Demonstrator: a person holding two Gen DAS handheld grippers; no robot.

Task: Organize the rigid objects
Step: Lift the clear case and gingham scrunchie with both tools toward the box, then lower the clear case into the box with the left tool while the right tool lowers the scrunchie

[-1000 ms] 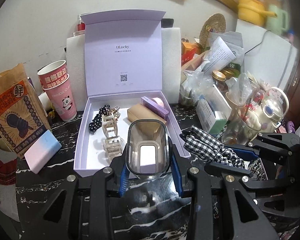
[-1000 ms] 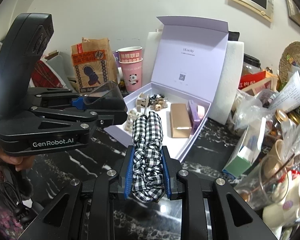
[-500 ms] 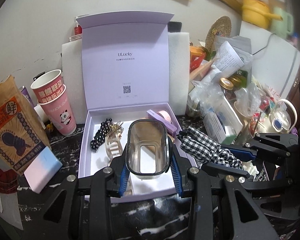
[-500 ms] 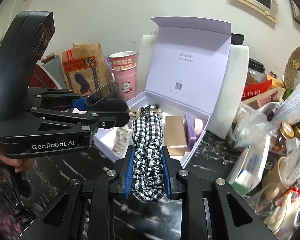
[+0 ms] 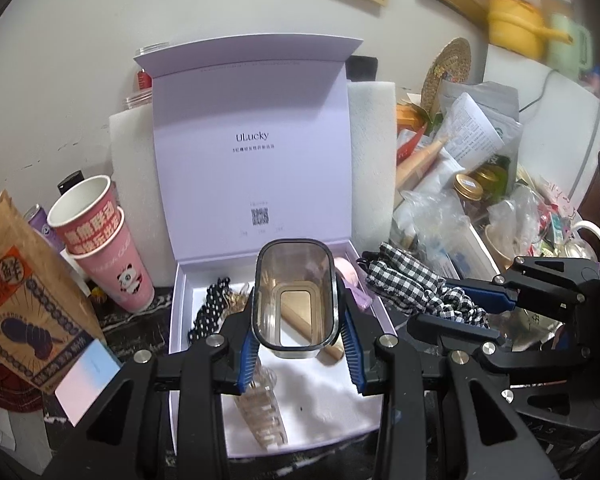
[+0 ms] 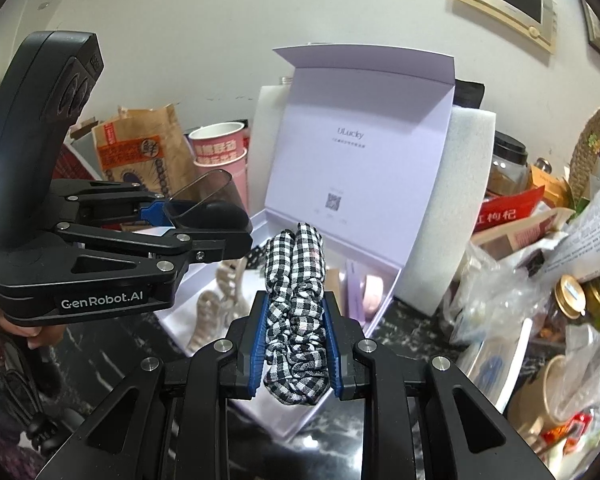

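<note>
Left wrist: left claw [image 5: 296,354] grips clear container [image 5: 294,300] (over lavender box [image 5: 180,344]).

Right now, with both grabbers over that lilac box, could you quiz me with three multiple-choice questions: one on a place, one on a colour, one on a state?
1. Where are the paper cups?
A. left of the box
B. inside it
C. on its lid

2. What pattern is the scrunchie?
A. plain red
B. black-and-white check
C. green stripes

3. How is the left gripper?
A. open, empty
B. shut on a clear container
C. shut on a cup

Answers: 1 A, the cups stand beside the box's left wall. 2 B, checks show between the right gripper pads. 3 B, pads press the container's sides.
</note>
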